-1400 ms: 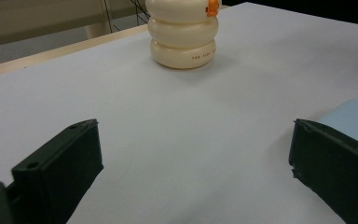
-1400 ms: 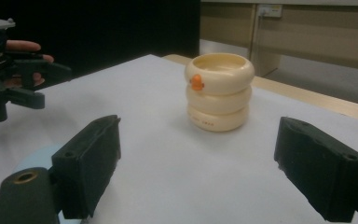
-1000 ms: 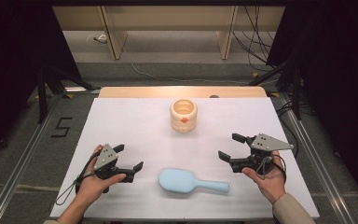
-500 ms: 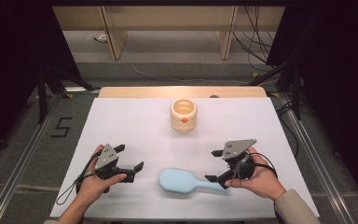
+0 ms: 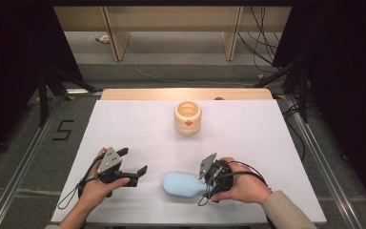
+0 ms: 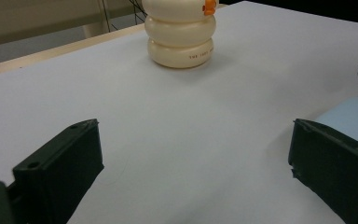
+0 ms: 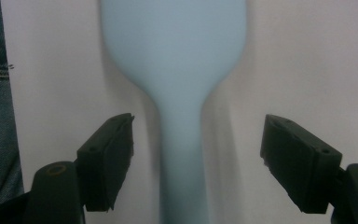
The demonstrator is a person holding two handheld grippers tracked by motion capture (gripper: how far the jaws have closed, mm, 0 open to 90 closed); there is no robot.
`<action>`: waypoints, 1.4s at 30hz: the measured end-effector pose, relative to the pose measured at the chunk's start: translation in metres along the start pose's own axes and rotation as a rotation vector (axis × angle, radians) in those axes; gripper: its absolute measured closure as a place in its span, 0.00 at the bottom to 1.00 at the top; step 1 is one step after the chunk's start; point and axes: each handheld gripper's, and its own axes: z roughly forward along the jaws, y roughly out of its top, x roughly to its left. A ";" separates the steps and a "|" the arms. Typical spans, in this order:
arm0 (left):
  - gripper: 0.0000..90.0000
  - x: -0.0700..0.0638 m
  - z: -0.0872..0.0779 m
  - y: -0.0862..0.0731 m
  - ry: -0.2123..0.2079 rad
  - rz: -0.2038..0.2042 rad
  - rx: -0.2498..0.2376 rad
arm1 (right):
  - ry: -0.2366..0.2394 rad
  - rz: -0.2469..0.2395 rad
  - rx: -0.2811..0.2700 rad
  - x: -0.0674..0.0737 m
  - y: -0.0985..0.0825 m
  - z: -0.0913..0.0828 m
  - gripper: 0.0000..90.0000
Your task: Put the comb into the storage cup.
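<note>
One light-blue paddle (image 5: 182,184), one cream ringed cup (image 5: 188,117), two claws on the white bench (image 5: 267,143). Paddle lies flat near the front edge, head toward the left claw, handle toward the right. Right claw (image 5: 207,177) sits over the handle; in the right gripper view the handle (image 7: 182,154) runs between the two pads with a gap on each side, not gripped, jaws fairly wide and just been closing in. Left claw (image 5: 132,162) rests on the bench, wide open, nothing between its jaws, near the paddle's head. Cup stands upright toward the back, well apart from both claws.
</note>
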 end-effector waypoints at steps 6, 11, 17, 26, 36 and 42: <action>0.03 0.000 0.000 0.000 -0.002 0.001 0.000 | -0.010 -0.044 0.045 0.002 0.009 0.007 0.35; 0.03 0.000 0.000 0.000 -0.002 0.001 0.000 | -0.008 -0.051 0.076 0.004 0.012 0.010 0.40; 0.03 0.000 0.000 0.000 -0.002 0.000 0.000 | 0.003 -0.047 0.114 0.004 0.017 0.013 0.47; 0.03 0.000 0.000 0.000 -0.003 0.001 0.000 | 0.035 -0.040 0.124 0.005 0.021 0.017 0.56; 0.03 0.000 0.001 0.000 -0.003 0.001 0.001 | 0.043 -0.042 0.117 0.003 0.023 0.018 0.64; 0.03 0.000 0.001 0.000 -0.003 0.002 0.002 | 0.044 -0.049 0.143 0.003 0.023 0.018 0.70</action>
